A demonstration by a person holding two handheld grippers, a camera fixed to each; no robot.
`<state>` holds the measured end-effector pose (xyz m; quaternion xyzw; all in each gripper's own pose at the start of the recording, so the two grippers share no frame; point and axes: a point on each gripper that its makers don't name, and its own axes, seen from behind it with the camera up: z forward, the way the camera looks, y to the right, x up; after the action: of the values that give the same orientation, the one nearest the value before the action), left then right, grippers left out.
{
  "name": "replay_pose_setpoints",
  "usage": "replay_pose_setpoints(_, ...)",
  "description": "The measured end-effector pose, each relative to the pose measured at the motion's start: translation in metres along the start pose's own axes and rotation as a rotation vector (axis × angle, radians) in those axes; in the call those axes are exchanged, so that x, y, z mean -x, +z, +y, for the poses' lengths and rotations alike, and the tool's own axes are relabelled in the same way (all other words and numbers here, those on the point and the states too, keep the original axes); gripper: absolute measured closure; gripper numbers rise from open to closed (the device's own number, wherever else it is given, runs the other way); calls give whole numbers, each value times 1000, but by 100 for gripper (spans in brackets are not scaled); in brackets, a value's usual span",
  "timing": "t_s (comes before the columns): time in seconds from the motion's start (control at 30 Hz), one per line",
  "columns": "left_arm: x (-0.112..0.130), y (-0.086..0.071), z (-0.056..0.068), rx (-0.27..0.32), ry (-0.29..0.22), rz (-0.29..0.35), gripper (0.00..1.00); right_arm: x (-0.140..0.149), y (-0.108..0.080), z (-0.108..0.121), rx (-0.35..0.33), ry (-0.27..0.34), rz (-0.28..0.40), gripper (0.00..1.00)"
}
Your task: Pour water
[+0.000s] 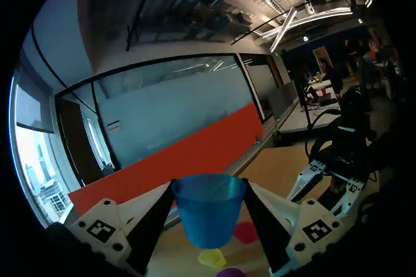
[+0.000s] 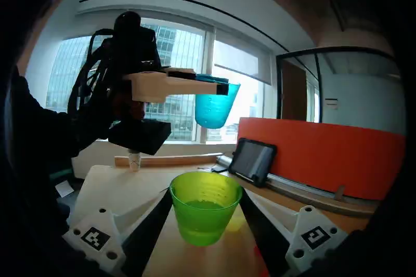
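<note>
On your left side, the left gripper [image 1: 208,186] is clamped on the blue cup [image 1: 209,214], one finger pressed to each flank just below the rim. The right gripper view shows that cup carried high in the air, near upright, above and beyond the green cup [image 2: 205,220]. Its wall is translucent, yet I cannot tell whether anything is in it. Below it, on the table [image 1: 275,165], lie a yellow plastic piece [image 1: 212,258] and a pink plastic piece [image 1: 244,231], close together. The orange panel [image 1: 197,157] runs behind them.

On your right side, the right gripper [image 2: 205,194] is closed on the green cup in the same way, both fingers against its sides. The cup is upright and low by the tabletop; whether it rests there I cannot tell. A darker band near its bottom looks to me like a little liquid. A tablet [image 2: 253,161] stands propped in front of the panel, just beyond.

Treat both cups as light, thin plastic: I would expect the walls to give under a hard squeeze and to be slick against the fingers. The taper helps you while a cup is upright — it wedges into the grip — but once you tip it, the cup may slide out mouth-first. So hold high on the wall, where the rim stiffens it, and press only enough to stop slipping. Hold the receiving cup steady and level. The water's weight will shift as it runs, so tilt slowly, with the lip close over the other cup's mouth.
</note>
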<state>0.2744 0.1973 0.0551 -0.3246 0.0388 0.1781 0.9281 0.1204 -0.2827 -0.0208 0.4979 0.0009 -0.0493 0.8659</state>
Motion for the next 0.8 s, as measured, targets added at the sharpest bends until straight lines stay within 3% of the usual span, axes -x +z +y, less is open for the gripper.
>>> replay_pose_setpoints(0.37, 34, -2, 5, 44, -129, -96, 10, 4, -4, 1, -3, 9, -14, 7)
replay_pose_setpoints(0.8, 54, -11, 5, 42, -173, -109, 10, 7, -10, 0, -10, 0, -48, 7)
